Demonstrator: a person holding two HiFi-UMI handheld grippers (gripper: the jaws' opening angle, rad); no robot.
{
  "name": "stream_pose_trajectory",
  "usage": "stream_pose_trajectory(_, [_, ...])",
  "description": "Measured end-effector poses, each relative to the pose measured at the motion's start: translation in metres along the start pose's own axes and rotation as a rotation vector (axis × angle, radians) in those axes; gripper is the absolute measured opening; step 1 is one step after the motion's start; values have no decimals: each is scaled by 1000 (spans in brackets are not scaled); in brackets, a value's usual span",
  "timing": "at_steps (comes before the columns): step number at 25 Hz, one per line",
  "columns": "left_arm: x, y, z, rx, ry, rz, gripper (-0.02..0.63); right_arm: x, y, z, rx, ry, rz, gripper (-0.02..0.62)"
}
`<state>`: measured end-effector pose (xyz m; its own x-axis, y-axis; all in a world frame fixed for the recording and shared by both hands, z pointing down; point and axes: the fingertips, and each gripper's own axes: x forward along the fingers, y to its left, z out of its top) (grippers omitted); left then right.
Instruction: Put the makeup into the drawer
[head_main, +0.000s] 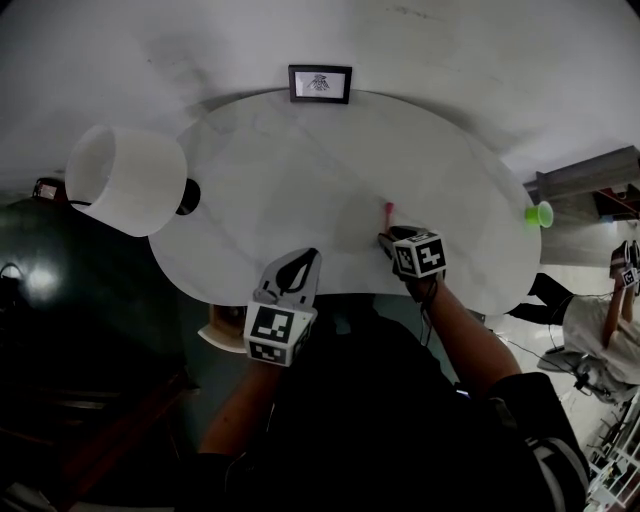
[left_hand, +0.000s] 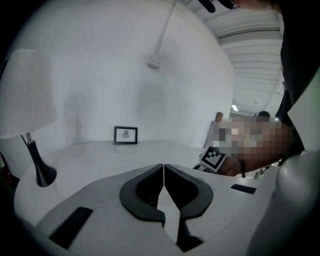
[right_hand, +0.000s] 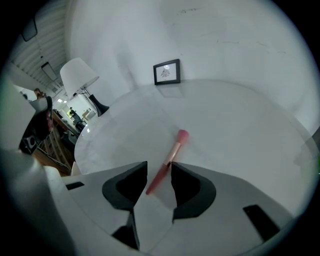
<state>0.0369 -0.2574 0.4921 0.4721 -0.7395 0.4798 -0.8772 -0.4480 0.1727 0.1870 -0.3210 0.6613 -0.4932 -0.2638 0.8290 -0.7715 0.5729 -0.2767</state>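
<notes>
A pink makeup brush (head_main: 389, 211) lies on the round white table (head_main: 300, 170), right of the middle. In the right gripper view the brush (right_hand: 172, 152) points away from me, its handle end lying between the jaws. My right gripper (head_main: 385, 238) (right_hand: 159, 167) is tilted down over it; its jaws are apart, with a gap on the left side of the handle. Near the table's front edge my left gripper (head_main: 305, 262) (left_hand: 164, 167) is shut, with nothing between its pads. No drawer is clearly in view.
A white-shaded lamp (head_main: 125, 180) stands at the table's left edge. A small framed picture (head_main: 320, 84) leans at the far edge. A green cup (head_main: 540, 213) sits at the right rim. A pale object (head_main: 215, 332) juts out under the front edge. Another person (head_main: 600, 330) is at far right.
</notes>
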Motion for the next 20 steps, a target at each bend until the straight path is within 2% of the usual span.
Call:
stream_pose_trajectory(3, [1, 3, -2, -4, 4, 4, 18, -1, -1, -1, -15, 20, -10, 135])
stream_pose_trajectory(8, [5, 5, 0, -8, 4, 1, 18, 0, -9, -3, -62, 45, -39, 53])
stream_pose_trajectory(15, [3, 9, 6, -1, 3, 10, 18, 1, -10, -2, -122, 58, -70, 49])
stream_pose_trajectory(20, [-1, 16, 6, -8, 4, 41, 18, 1, -8, -2, -159, 66, -51, 46])
